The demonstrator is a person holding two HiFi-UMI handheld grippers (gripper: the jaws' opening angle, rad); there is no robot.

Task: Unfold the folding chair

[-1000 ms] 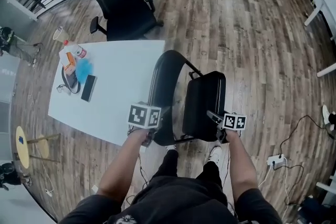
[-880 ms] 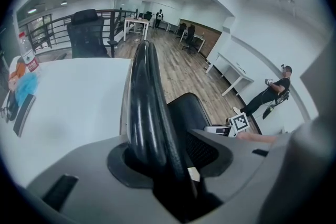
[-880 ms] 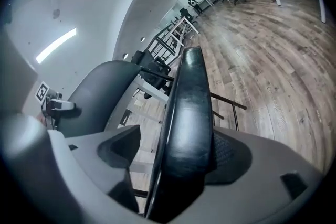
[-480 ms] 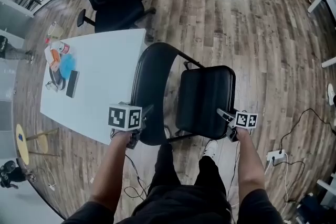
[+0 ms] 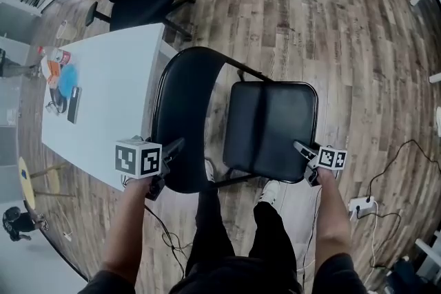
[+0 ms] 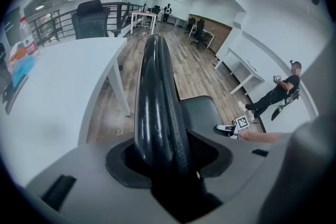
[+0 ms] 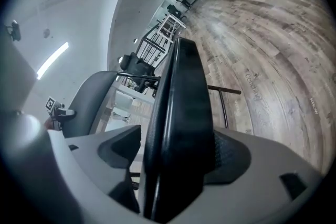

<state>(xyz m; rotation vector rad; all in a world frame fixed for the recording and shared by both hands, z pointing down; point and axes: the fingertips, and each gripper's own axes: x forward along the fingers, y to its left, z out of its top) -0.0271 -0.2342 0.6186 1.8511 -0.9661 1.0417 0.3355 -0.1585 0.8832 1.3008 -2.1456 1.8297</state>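
The folding chair (image 5: 269,124) is sitting on the wood floor (image 5: 331,17) just beside the white table (image 5: 110,93). The left gripper (image 5: 171,150) is clamping the backrest (image 6: 155,97) edge, and the right gripper (image 5: 301,148) is pinching the seat (image 7: 181,128) edge.

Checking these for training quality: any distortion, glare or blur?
Head view: sharp, but fisheye bows the floorboards. Left gripper view: light streaks glare on the chair back, corners vignetted. Right gripper view: the close chair seat looks soft, floorboards curve.
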